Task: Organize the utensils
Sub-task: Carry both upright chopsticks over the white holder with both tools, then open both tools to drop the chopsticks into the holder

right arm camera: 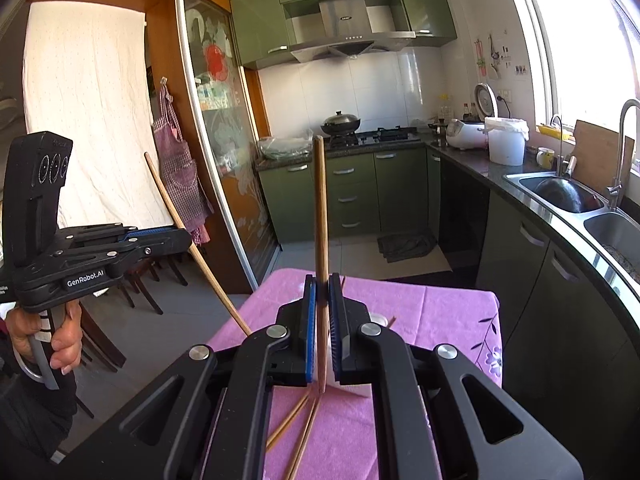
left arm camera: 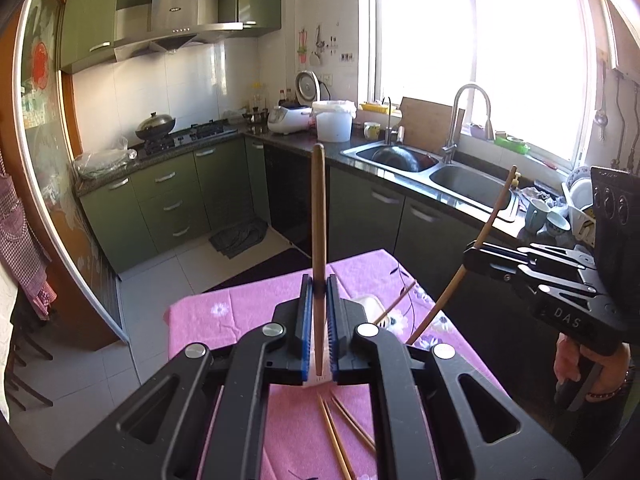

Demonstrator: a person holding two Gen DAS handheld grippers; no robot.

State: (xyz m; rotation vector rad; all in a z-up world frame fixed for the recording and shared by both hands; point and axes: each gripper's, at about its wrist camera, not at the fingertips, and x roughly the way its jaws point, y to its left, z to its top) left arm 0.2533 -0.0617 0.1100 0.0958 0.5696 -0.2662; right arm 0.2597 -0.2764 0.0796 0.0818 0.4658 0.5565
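Observation:
My left gripper (left arm camera: 319, 286) is shut on a wooden chopstick (left arm camera: 318, 216) that stands upright above the pink table. It also shows from the side in the right wrist view (right arm camera: 182, 238), its chopstick (right arm camera: 176, 210) slanting. My right gripper (right arm camera: 322, 286) is shut on another upright wooden chopstick (right arm camera: 320, 208). It shows at the right of the left wrist view (left arm camera: 470, 258), its chopstick (left arm camera: 486, 230) tilted. A white holder (left arm camera: 370, 306) with chopsticks in it sits on the table behind the fingers. Several loose chopsticks (left arm camera: 340, 428) lie on the cloth below, also seen in the right wrist view (right arm camera: 298, 420).
The table carries a pink flowered cloth (left arm camera: 224, 312). Green cabinets, a stove with a wok (left arm camera: 156, 124), and a double sink (left arm camera: 436, 168) line the kitchen walls. A dish rack with cups (left arm camera: 560, 212) stands at the right. Chairs (right arm camera: 136, 280) stand left of the table.

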